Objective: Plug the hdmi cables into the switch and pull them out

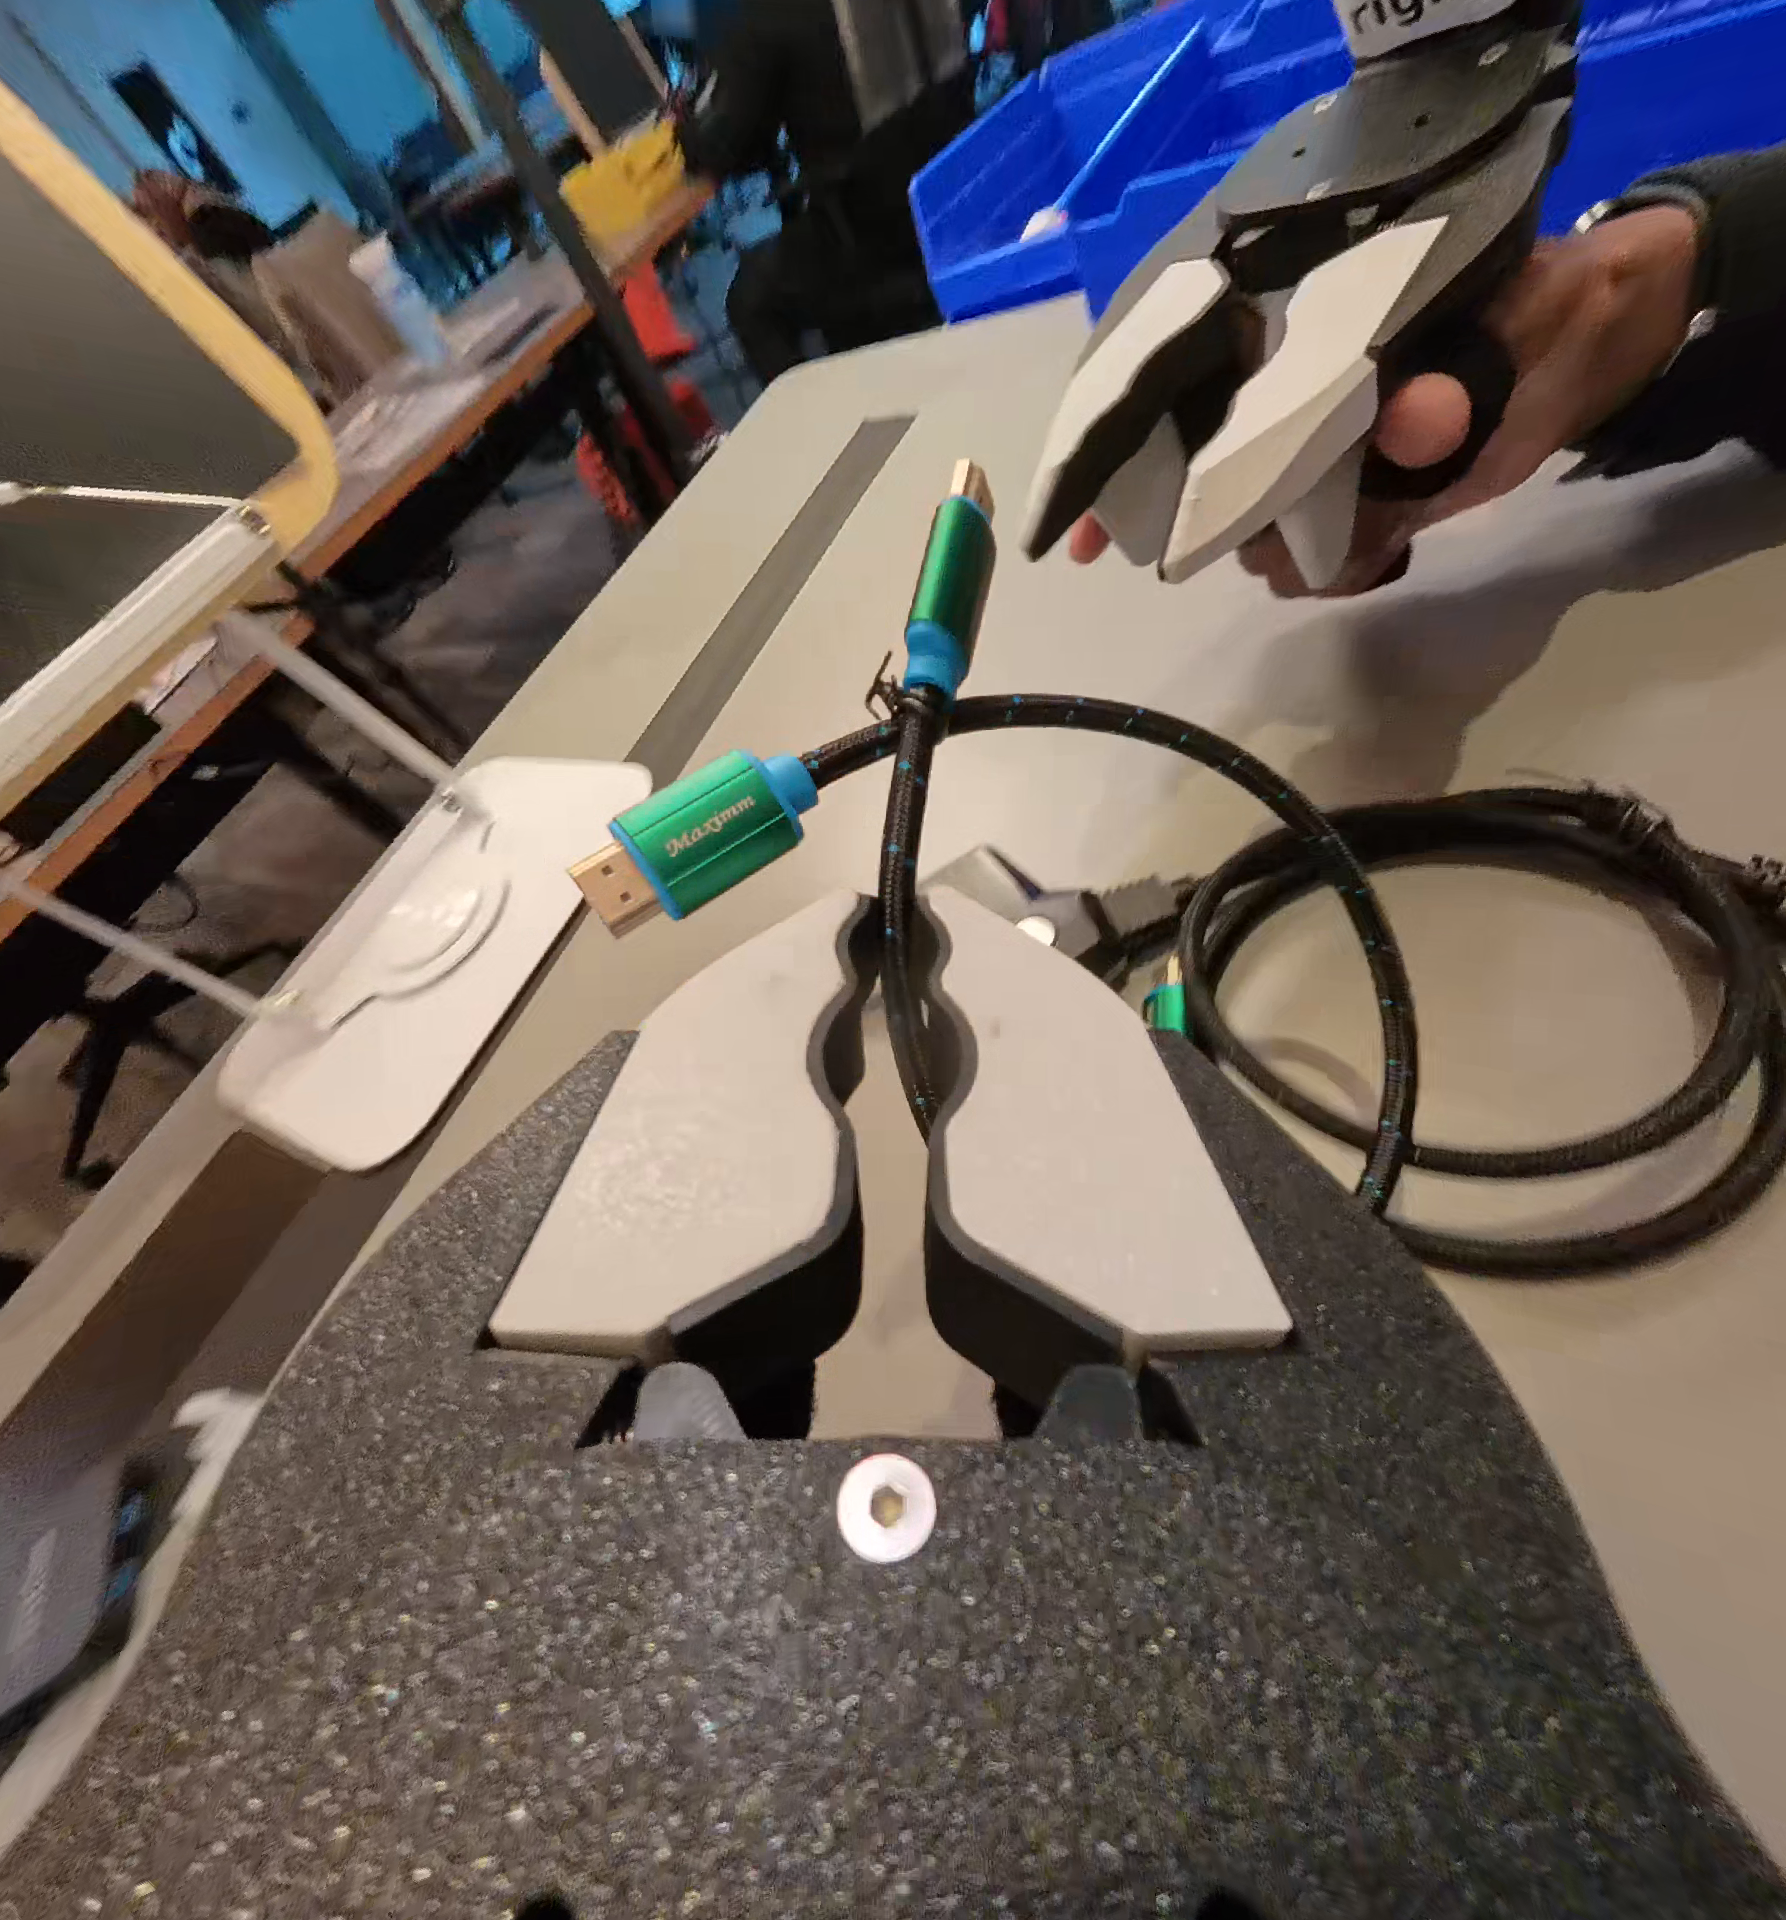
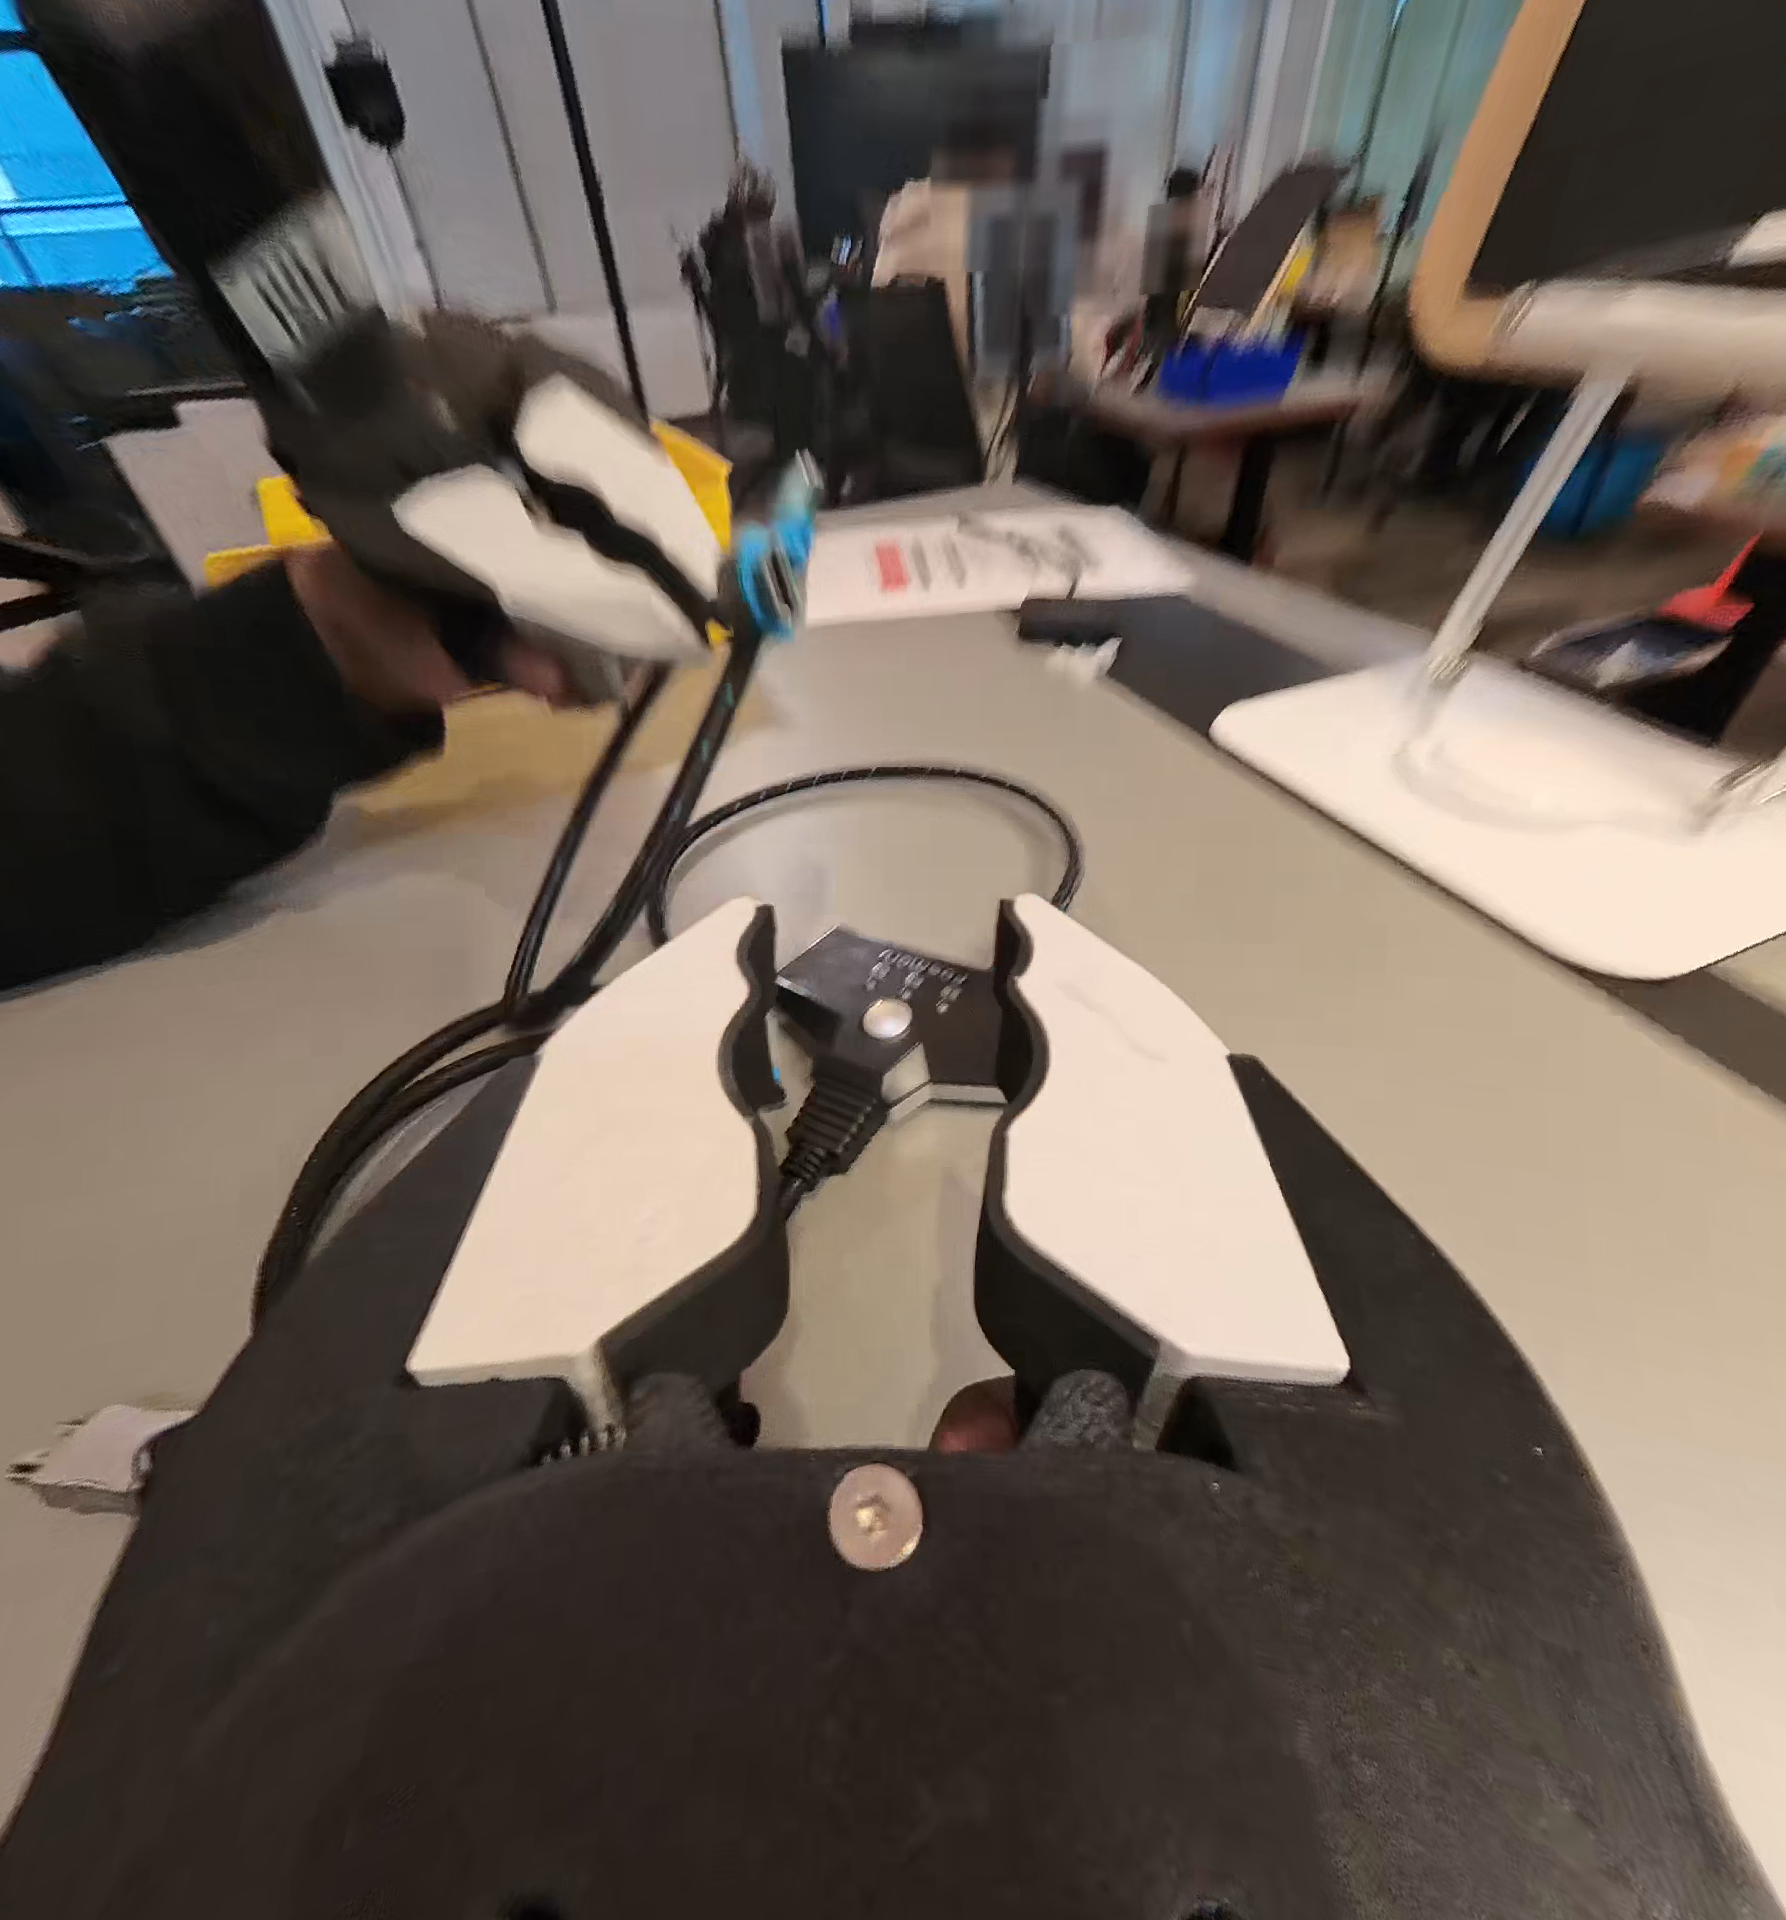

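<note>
In the left wrist view, a white flat monitor-stand base (image 1: 421,966) sits at the left edge of the pale grey counter (image 1: 1491,1507). Just right of it, the left tool (image 1: 899,914) is clamped on a black braided HDMI cable with blue flecks (image 1: 1336,894), the cord pinched between its grey fingertips (image 1: 764,1018). Above the tips the cable is bound by a small tie, and two green metal plugs with blue collars and gold ends stick out from there: one plug (image 1: 697,852) points left toward the stand base, the other plug (image 1: 951,561) stands nearly upright. Further right the rest of the cable lies coiled on the counter, and a small black switch box (image 1: 1065,914) rests just beyond the tool's right finger. At upper right the right tool (image 1: 1159,520), held by a person's hand (image 1: 1491,416), hangs above the counter near the upright plug without touching it. Blue plastic bins (image 1: 1076,177) stand behind.

In the right wrist view, the left tool (image 2: 712,613) appears at upper left, blurred, with the blue-collared plugs at its tips. In the middle, the right tool (image 2: 878,935) is spread wide and grips nothing; the black switch box (image 2: 868,997) lies on the counter between its white fingers (image 2: 640,1143), a black cord leading from it. The white stand base (image 2: 1491,821) lies to the right.
</note>
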Motion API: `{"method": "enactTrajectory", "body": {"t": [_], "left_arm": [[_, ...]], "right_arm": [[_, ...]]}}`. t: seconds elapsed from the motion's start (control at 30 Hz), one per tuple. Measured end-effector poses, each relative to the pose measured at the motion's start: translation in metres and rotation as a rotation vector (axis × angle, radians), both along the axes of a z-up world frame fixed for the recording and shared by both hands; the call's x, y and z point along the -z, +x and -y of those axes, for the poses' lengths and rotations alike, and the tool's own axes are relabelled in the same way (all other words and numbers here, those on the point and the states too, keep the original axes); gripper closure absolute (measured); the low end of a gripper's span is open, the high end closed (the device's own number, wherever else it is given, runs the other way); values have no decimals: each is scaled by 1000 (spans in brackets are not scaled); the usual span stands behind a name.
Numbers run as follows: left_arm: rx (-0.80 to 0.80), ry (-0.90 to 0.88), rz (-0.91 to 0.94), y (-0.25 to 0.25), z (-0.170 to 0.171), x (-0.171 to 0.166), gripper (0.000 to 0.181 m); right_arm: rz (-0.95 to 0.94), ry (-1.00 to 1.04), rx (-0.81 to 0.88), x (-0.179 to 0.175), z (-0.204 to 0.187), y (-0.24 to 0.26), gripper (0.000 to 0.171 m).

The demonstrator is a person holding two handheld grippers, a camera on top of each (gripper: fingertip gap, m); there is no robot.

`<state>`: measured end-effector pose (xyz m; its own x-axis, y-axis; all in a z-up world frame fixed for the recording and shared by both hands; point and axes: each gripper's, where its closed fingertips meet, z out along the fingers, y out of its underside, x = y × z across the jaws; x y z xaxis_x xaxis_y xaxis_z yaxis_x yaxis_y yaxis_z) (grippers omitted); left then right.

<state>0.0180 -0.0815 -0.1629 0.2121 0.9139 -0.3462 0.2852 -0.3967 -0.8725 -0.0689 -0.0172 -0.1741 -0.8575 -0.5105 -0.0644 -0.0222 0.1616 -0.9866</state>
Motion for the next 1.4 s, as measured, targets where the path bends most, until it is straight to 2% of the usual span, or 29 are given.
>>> {"method": "enactTrajectory", "body": {"t": [0.1,0.3,0.5,0.63,0.7,0.8,0.93,1.03,1.23,1.33,1.4], "left_arm": [[53,40,-23,-13,-15,12,175],[128,33,19,-13,-39,29,175],[162,14,68,-15,-54,40,175],[187,9,84,-16,-63,45,175],[196,16,89,-15,-66,47,175],[218,164,83,-11,-68,43,168],[193,578,113,-8,-56,34,127],[241,739,104,-8,-57,31,116],[386,920,29,1,-67,7,117],[431,946,19,5,-72,3,118],[459,924,35,5,-81,6,126]], "right_arm": [[-2,-73,-1,-9,-4,0,125],[-20,-119,-120,-11,-7,30,123],[-110,-96,-177,5,-9,52,132],[-192,-97,-188,15,-10,61,152],[-212,-116,-175,14,-10,61,155],[-236,-151,-183,10,-14,63,156],[-235,-222,-200,-2,-21,69,157],[-220,-264,-226,-10,-26,75,157],[-197,-295,-297,-17,-38,84,157],[-204,-300,-318,-17,-40,91,157],[-211,-305,-323,-16,-41,94,157]]}}
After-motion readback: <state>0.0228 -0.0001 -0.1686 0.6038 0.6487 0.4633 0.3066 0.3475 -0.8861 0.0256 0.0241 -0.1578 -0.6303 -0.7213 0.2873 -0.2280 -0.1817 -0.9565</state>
